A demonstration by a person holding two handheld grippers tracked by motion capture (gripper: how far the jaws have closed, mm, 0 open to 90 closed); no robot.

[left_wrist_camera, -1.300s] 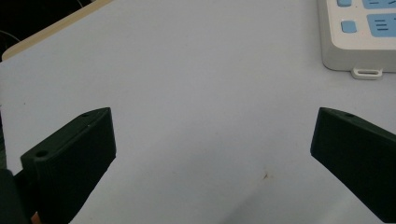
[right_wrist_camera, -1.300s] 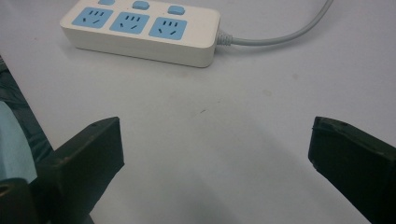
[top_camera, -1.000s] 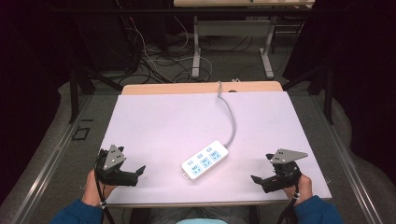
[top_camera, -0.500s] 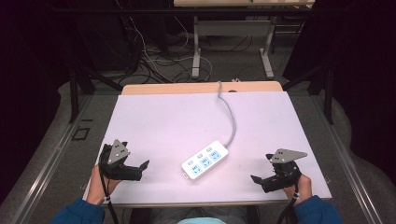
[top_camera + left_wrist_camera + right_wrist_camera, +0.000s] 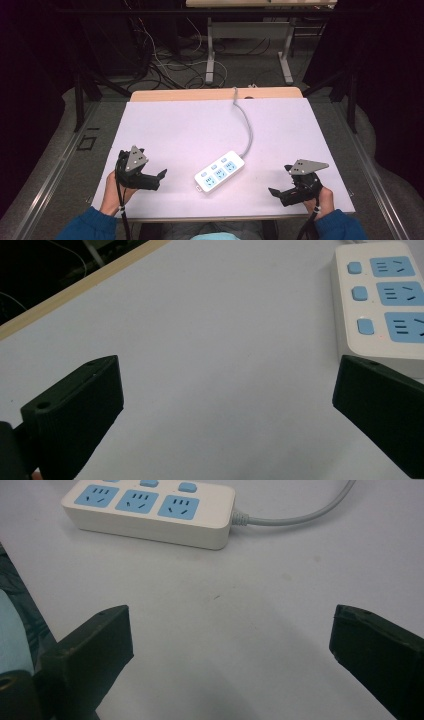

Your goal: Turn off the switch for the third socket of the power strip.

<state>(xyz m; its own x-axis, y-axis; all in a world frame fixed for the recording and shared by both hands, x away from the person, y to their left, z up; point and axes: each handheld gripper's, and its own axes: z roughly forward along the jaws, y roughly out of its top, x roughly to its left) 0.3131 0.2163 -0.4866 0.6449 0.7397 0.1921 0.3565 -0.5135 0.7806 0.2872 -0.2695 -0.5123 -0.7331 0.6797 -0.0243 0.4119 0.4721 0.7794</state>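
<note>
A white power strip [image 5: 220, 171] with three blue sockets and three blue switches lies near the middle front of the white table [image 5: 175, 130]. Its grey cable [image 5: 245, 125] runs to the far edge. My left gripper [image 5: 159, 176] rests at the front left, jaws wide open and empty, pointing at the strip [image 5: 380, 300]. My right gripper [image 5: 274, 192] rests at the front right, also open and empty, facing the strip [image 5: 150, 510] from the other side. Both stand apart from the strip.
The table has a wooden strip [image 5: 200, 94] along its far edge. Beyond it are dark floor, tangled cables [image 5: 165, 65] and the metal legs of another table [image 5: 210, 50]. Metal rails [image 5: 55, 170] run along both sides.
My left gripper has shifted right, closer to the power strip. The right gripper and the strip have stayed where they were.
</note>
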